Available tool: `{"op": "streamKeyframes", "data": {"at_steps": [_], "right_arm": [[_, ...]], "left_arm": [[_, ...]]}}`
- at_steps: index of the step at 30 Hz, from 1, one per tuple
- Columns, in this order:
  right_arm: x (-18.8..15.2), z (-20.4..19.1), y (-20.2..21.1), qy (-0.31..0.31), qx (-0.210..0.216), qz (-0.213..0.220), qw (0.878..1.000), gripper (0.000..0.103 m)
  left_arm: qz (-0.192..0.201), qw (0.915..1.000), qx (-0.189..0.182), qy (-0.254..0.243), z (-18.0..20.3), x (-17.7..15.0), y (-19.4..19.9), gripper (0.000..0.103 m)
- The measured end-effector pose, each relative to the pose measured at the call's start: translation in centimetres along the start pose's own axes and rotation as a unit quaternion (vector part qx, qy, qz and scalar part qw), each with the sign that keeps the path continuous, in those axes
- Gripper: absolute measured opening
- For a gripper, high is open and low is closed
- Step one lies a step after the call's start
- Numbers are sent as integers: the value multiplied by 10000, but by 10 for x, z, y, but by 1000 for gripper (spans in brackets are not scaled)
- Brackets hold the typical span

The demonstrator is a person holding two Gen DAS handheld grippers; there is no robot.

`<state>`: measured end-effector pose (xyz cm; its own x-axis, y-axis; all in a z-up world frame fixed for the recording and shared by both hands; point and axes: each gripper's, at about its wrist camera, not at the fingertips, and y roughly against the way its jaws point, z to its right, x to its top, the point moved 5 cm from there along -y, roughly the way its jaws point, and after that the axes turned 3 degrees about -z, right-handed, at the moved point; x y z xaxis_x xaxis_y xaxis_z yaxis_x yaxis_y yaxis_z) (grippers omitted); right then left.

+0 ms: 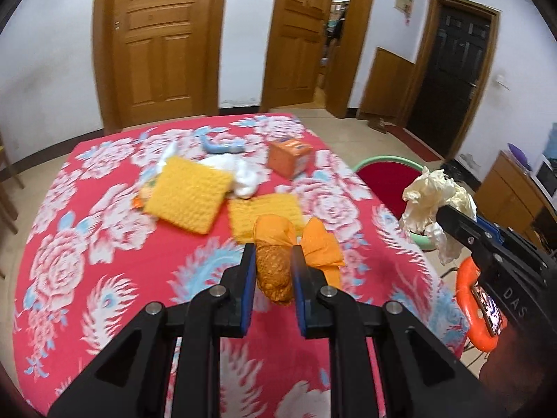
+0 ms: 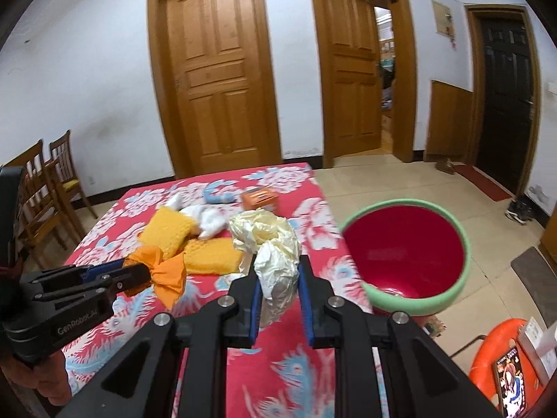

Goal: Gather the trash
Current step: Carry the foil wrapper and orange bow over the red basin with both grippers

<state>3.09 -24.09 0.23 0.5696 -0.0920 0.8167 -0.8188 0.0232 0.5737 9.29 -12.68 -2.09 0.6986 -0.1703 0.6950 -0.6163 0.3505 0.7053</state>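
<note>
My left gripper point(image 1: 271, 261) is shut on a crumpled orange wrapper point(image 1: 275, 264), held above the red flowered tablecloth point(image 1: 104, 244); it also shows in the right wrist view point(image 2: 163, 275). My right gripper point(image 2: 278, 278) is shut on a crumpled cream plastic bag point(image 2: 271, 244), seen too in the left wrist view point(image 1: 435, 202). A red bin with a green rim point(image 2: 403, 254) stands right of the table, just right of the right gripper. Two yellow sponges point(image 1: 188, 195), a white cloth point(image 1: 243, 174), a blue item point(image 1: 222, 146) and an orange box point(image 1: 289, 156) lie on the table.
Wooden chairs point(image 2: 45, 202) stand at the left of the table. An orange stool point(image 2: 494, 362) with a phone on it is at the lower right. Wooden doors point(image 2: 216, 80) line the far wall; one doorway is open. Tiled floor lies to the right.
</note>
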Motion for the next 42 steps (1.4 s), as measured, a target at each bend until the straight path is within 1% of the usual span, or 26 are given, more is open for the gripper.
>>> {"op": "streamKeyframes", "data": {"at_steps": [5, 14, 20, 25, 32, 37, 42], "right_arm": [[-1, 22, 7, -169, -259, 85, 9995, 21], [-5, 48, 7, -370, -497, 52, 9981, 21], [-3, 57, 5, -453, -590, 91, 9972, 21], [-2, 63, -1, -514, -598, 96, 9968, 21], [2, 76, -9, -568, -639, 100, 9963, 21], [5, 87, -14, -628, -638, 118, 9959, 21], [8, 98, -22, -674, -668, 123, 9954, 21]], "left_arm": [[170, 9994, -297, -20, 17, 7, -1, 19], [116, 9984, -528, -166, 44, 11, -14, 19], [18, 9983, -557, -175, 50, 12, -26, 19], [189, 9979, -577, -217, 52, 17, -28, 19], [31, 9978, -664, 11, 51, 24, -46, 19], [12, 9982, -591, -44, 55, 30, -56, 19], [20, 9978, -665, -63, 63, 39, -65, 19]]}}
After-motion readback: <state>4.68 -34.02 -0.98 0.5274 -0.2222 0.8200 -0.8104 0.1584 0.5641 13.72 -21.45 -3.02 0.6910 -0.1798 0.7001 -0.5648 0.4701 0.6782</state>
